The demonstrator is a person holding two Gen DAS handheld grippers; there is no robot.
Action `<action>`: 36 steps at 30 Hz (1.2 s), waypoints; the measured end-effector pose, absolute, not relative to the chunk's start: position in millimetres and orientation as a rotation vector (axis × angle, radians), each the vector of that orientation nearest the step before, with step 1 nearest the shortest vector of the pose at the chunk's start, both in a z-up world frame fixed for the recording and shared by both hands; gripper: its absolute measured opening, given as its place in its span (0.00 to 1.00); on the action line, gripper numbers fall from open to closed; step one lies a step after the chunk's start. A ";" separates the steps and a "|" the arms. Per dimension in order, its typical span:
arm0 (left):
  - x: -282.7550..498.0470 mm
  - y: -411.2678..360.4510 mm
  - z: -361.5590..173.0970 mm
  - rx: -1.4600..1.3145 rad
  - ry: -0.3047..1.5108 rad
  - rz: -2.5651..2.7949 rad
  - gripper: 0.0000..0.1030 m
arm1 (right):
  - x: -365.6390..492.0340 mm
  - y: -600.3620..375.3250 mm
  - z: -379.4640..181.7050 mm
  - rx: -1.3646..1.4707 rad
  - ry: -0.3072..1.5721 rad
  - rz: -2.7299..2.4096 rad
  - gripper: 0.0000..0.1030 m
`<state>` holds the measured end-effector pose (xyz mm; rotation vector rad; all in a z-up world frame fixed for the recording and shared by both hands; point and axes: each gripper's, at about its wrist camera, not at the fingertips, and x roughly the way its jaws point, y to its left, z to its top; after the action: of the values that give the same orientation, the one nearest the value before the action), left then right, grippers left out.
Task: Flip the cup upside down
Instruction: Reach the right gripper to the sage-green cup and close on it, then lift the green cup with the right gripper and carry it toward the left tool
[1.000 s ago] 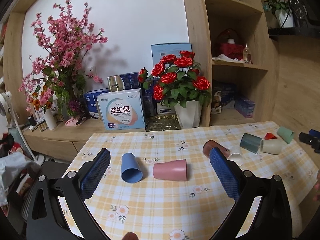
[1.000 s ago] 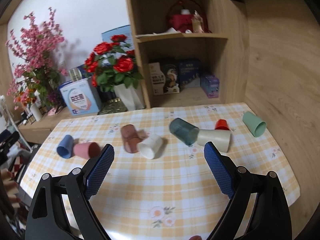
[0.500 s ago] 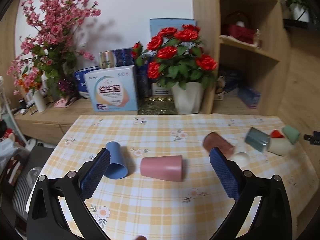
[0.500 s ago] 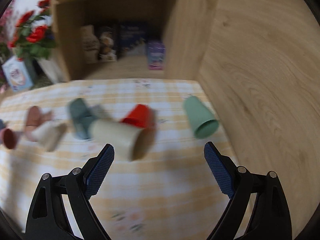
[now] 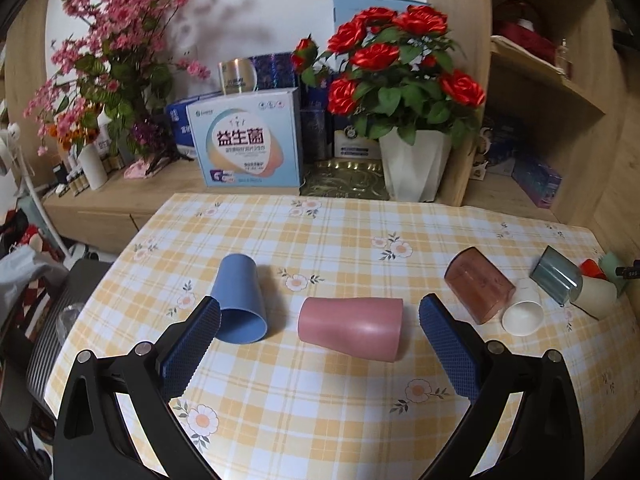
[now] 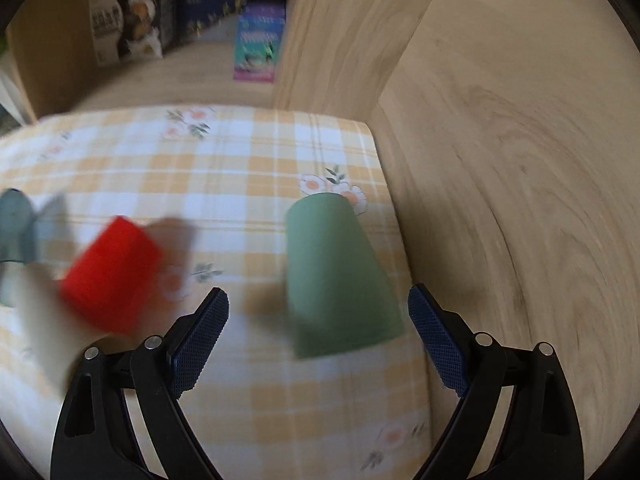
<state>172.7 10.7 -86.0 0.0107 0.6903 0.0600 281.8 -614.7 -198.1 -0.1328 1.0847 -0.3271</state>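
On the checked surface point(image 5: 344, 408): cups are lying on their sides, none upside down
Left claw point(image 5: 320, 316): fingers standing wide apart, gripping nothing; hovering over the surface w/ the pink cup between the pads
Pink cup point(image 5: 352, 332): lying on its side, mouth pointing right; sitting between the left claw's pads, touching neither
Blue cup point(image 5: 240, 300): lying on its side just left of the pink one, mouth facing the camera; left pad overlapping its rim in view, can't tell if touching
Brown cup point(image 5: 478, 288): lying tilted beside a white cup point(image 5: 522, 314); grey cup point(image 5: 556, 276) & cream cup point(image 5: 596, 300) lying further right
Right claw point(image 6: 318, 308): fingers spread apart, empty; view is blurring
Green cup point(image 6: 340, 276): lying on its side near the surface's right edge, base pointing away; sitting between the right claw's pads, not gripped
Red cup point(image 6: 112, 276): lying left of the green one, blurred
Behind: red roses point(image 5: 396, 64) in a white pot; box point(image 5: 248, 140) beside them
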 end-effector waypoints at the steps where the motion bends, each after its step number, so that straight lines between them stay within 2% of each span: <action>1: 174.1 10.7 -87.1 0.010 0.697 0.061 0.94 | 288.1 -617.7 -202.9 -0.140 1.104 -0.334 0.86; 12: 182.3 -1.0 -93.5 0.055 0.706 0.025 0.94 | 322.2 -638.0 -232.9 -0.142 1.247 -0.384 0.85; 13: 182.0 -2.3 -93.5 0.059 0.703 0.020 0.94 | 322.1 -639.2 -232.8 -0.134 1.247 -0.387 0.80; 14: 181.9 -3.4 -93.8 0.060 0.701 0.017 0.94 | 321.3 -640.5 -232.8 -0.119 1.249 -0.383 0.69; 15: 181.7 -3.5 -93.8 0.060 0.700 0.016 0.94 | 321.5 -642.3 -234.1 -0.110 1.259 -0.382 0.65; 20: 179.5 0.9 -92.1 0.039 0.694 0.018 0.94 | 314.4 -643.1 -235.4 -0.084 1.285 -0.382 0.64; 30: 157.9 12.5 -79.3 -0.012 0.644 -0.031 0.94 | 259.8 -616.3 -194.3 0.033 1.182 -0.355 0.64; 36: 140.3 26.7 -78.2 -0.027 0.639 -0.049 0.94 | 206.5 -567.1 -163.9 0.176 1.101 -0.311 0.64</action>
<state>140.3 26.7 -78.2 -0.0270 0.6385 -0.0495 206.5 -567.1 -163.9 0.1757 1.1005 -0.3106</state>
